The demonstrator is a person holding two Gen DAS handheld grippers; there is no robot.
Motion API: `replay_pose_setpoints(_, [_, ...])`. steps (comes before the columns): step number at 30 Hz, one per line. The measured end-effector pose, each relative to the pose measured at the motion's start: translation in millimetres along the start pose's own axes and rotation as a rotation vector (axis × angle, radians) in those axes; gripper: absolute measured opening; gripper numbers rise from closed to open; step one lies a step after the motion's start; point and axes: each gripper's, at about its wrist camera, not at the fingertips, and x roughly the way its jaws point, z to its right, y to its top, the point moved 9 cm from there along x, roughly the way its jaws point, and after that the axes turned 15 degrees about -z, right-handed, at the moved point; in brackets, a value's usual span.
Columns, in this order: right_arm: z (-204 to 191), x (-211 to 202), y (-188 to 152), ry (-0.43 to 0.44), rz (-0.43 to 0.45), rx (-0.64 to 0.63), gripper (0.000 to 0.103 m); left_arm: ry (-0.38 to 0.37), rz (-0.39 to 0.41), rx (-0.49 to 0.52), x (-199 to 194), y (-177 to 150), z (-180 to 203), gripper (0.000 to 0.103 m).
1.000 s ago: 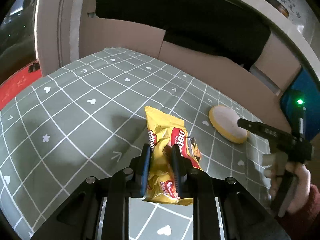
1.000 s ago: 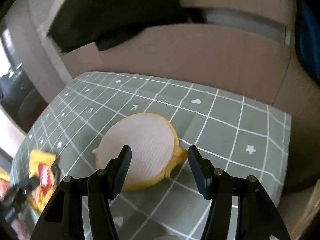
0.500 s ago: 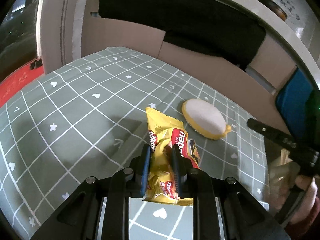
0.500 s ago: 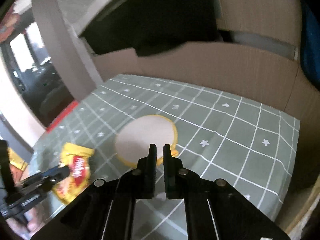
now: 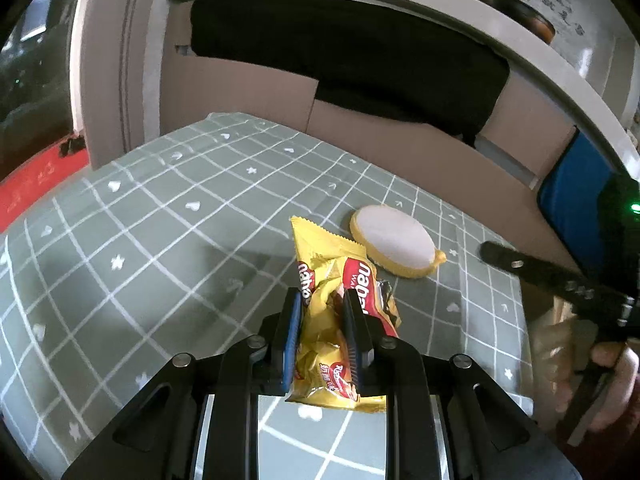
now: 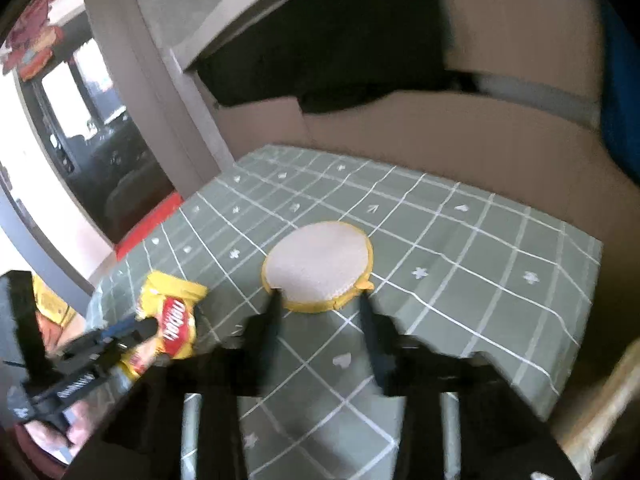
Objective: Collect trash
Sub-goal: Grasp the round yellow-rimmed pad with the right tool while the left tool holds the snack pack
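Your left gripper (image 5: 323, 322) is clamped on the yellow snack wrapper (image 5: 340, 280), its jaws pinching the crumpled middle so the sealed top edge stands up free above the fingers and the bottom hangs out below — held clear of the green checked tablecloth (image 5: 160, 240), as far as the left wrist view shows. It looks like thin, crinkly foil film: almost weightless, slick, and quick to slide out of a loose pinch, so a bunched grip across the middle like this one is the sound choice. Your right gripper (image 6: 320, 308) is spread wide with nothing between its fingers, the two tips just at the near edge of the round yellow-rimmed pad (image 6: 318, 266), which lies flat on the cloth near the far right part of the table. The right wrist view is blurred, so you cannot tell whether the tips touch the rim. The pad appears soft and light, probably a sponge or cloth disc, so it should give under the fingers rather than crack. Lying flat, it offers little to bite on — your best hold is likely across the raised yellow rim, or at the small tab (image 6: 362, 287) sticking out at its near right edge.
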Motion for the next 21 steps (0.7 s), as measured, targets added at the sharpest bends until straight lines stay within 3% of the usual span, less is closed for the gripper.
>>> replay_pose_setpoints(4, [12.0,28.4,14.6,-0.018,-0.036,0.027,0.042,-0.08,-0.067,0.02,25.3,16.3,10.7,0.021])
replay_pose_setpoints(12, [38.4,63.6,39.8,0.017,-0.066,0.103,0.042,-0.068,-0.159,0.074,71.0,28.6,20.4,0.021])
replay_pose_setpoints(17, [44.5,87.0,41.6,0.126,-0.106,0.175,0.042,-0.095,-0.193,0.045,80.1,23.9,13.2,0.021])
replay_pose_setpoints(21, [22.8,80.1,39.7,0.229,-0.113,0.145,0.042,-0.102,-0.185,0.039,80.1,23.2,12.9,0.021])
